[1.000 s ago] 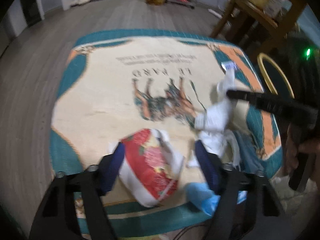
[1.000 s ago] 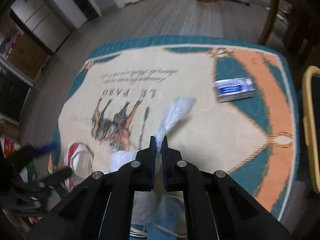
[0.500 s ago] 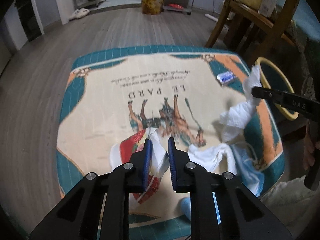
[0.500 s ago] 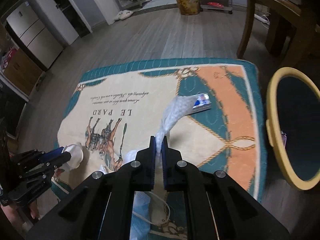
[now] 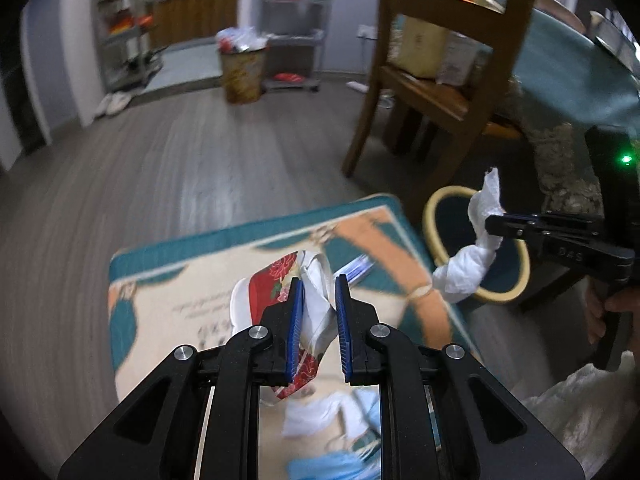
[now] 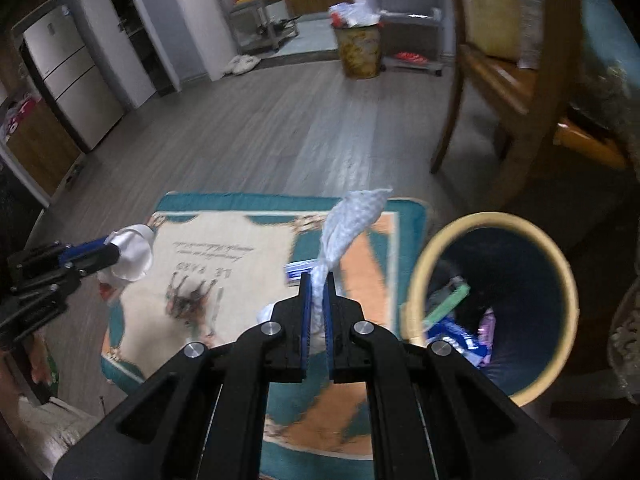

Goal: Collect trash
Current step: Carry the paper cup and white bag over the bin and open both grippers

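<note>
My left gripper (image 5: pixel 318 284) is shut on a crumpled red-and-white paper cup (image 5: pixel 276 280) and holds it above the rug; it also shows in the right wrist view (image 6: pixel 132 252). My right gripper (image 6: pixel 316 278) is shut on a twisted white tissue (image 6: pixel 352 220), lifted clear of the rug. In the left wrist view the tissue (image 5: pixel 472 264) hangs at the rim of the yellow-rimmed bin (image 5: pixel 434 216). The bin (image 6: pixel 560 256) stands right of the rug and holds several wrappers (image 6: pixel 456 332).
A printed rug (image 6: pixel 200 252) lies on the wooden floor. A small blue-white packet (image 6: pixel 296 270) lies near its far right corner. A white tissue and blue mask (image 5: pixel 332 460) lie at its near edge. A wooden chair (image 5: pixel 448 60) stands behind the bin.
Both grippers rose from the rug with their loads. The left shut on the cup and lifted it. The right carried the tissue right, toward the bin.
</note>
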`<state>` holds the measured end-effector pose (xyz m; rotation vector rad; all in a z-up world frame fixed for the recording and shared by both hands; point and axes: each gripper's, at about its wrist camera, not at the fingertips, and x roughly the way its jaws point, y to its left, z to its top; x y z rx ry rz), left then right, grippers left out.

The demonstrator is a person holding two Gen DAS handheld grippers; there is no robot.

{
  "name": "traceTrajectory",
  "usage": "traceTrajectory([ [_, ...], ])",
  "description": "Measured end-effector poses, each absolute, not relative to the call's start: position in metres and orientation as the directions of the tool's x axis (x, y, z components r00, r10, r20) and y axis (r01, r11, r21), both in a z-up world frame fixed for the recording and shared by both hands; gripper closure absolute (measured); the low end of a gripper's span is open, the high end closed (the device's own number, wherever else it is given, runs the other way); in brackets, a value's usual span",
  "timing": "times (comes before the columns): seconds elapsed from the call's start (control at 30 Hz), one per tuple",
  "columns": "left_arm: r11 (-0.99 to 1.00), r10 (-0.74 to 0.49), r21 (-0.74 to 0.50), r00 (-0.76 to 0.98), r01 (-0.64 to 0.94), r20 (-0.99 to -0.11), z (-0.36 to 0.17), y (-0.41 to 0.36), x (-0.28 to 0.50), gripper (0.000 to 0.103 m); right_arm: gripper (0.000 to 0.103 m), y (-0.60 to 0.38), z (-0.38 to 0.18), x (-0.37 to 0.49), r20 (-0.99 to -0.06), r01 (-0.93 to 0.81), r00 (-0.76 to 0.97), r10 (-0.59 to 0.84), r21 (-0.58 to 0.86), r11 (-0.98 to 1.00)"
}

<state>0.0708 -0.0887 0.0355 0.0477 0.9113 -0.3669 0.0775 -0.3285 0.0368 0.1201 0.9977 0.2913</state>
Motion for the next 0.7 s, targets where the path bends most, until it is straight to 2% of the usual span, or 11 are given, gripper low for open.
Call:
traceTrajectory([
  [0.17, 0.912, -0.369, -0.186, 0.531, 0.367, -0.763, 0.025, -0.126, 0.090, 0.085, 0.098, -0.375, 0.016, 0.083, -0.815, -0.098, 0.506, 0.283, 0.272, 0.957],
  [0.7, 0.793, -0.552, -0.308, 0.406, 0.525, -0.728, -0.016, -0.274, 0.124, 0.085, 0.098, -0.500, -0.035, 0.087, -0.876, 0.139, 0.475, 0.083, 0.168, 0.976],
])
